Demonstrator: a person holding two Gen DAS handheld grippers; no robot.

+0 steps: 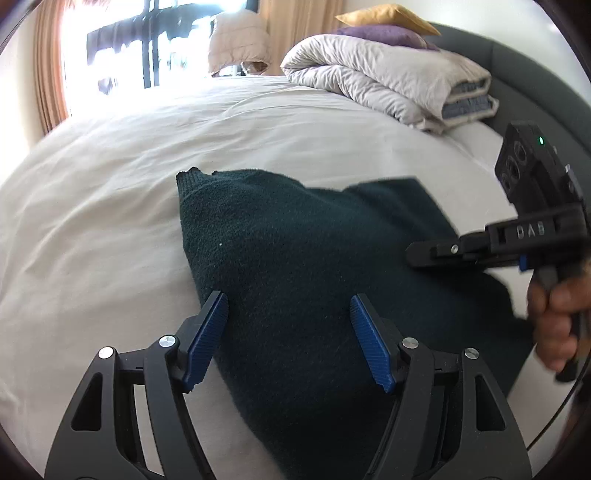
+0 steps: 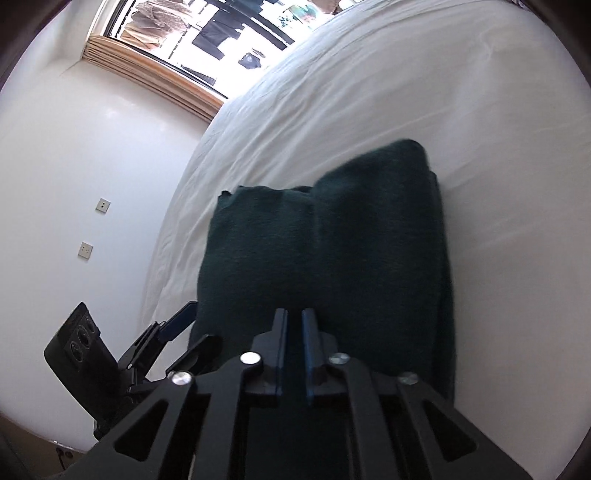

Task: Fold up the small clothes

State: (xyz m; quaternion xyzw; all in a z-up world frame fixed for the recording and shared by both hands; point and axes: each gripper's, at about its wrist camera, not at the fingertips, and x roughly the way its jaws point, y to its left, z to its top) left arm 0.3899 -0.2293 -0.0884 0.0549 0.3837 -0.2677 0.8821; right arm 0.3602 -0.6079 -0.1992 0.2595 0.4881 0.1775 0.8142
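A dark green knit garment (image 1: 295, 258) lies folded on the white bed sheet (image 1: 110, 221). My left gripper (image 1: 288, 317) is open, its blue pads on either side of the garment's near edge, just above it. My right gripper (image 1: 417, 254) comes in from the right, low over the garment's right side. In the right wrist view my right gripper (image 2: 294, 321) has its blue pads nearly together over the garment (image 2: 332, 240); dark cloth shows in the narrow gap. The left gripper (image 2: 177, 325) shows at the lower left.
A folded grey-white duvet (image 1: 388, 77) with purple and yellow pillows (image 1: 384, 33) lies at the head of the bed by the dark headboard (image 1: 535, 85). A window with curtains (image 1: 51, 74) is at the far left. A white wall (image 2: 92, 166) with sockets runs along the bed.
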